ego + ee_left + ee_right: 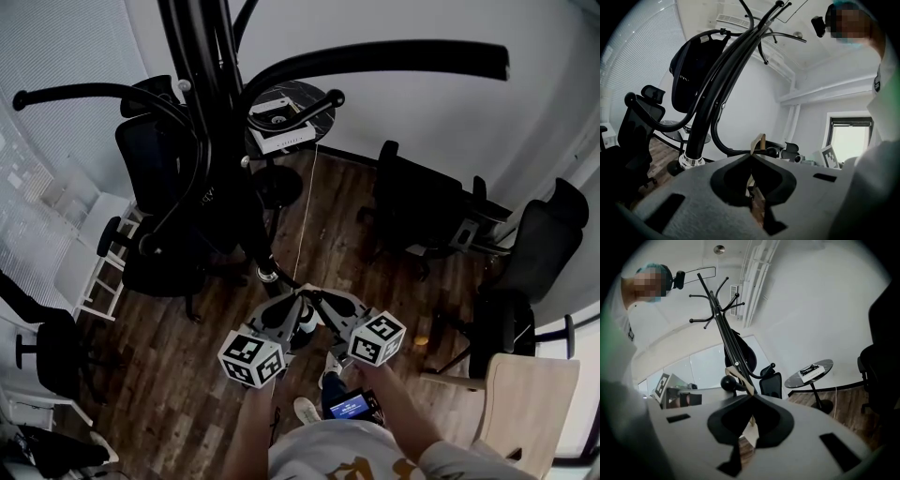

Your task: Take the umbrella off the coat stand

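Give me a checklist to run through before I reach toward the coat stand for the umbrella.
1. Left gripper open for a grab: not ok, its jaws are together with nothing between them.
2. Right gripper open: not ok, jaws together, nothing between them.
3. Coat stand in front of both grippers: ok.
4. Umbrella picked out: cannot tell; a dark shape hangs on the stand.
5. Room around the base: probably not ok, office chairs stand close.
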Tool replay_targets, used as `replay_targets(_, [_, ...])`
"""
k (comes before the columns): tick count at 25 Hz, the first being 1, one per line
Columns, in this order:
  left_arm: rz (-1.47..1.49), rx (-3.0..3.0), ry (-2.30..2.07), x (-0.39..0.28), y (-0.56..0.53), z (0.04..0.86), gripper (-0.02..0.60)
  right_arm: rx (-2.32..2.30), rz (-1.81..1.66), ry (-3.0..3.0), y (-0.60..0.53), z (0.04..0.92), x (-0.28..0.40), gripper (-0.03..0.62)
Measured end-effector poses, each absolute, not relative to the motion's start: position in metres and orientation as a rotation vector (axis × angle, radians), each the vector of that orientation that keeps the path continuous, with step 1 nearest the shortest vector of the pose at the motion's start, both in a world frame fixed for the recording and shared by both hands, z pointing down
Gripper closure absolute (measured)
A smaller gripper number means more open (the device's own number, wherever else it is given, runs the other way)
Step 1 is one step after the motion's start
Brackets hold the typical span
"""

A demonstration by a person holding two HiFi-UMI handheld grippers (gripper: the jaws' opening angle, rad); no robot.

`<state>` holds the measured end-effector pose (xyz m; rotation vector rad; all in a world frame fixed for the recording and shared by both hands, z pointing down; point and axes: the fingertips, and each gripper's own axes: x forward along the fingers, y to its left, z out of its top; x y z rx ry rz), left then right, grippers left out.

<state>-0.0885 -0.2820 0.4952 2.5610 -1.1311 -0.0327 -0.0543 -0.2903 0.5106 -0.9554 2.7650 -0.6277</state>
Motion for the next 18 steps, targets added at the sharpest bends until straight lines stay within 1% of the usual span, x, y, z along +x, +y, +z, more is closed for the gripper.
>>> replay_targets(18, [-0.036, 2.593, -1.093, -0.075, -0.264, 0.484, 0.561, -0.967, -0.590, 2.753, -0.269, 0.498, -0.042, 0.580])
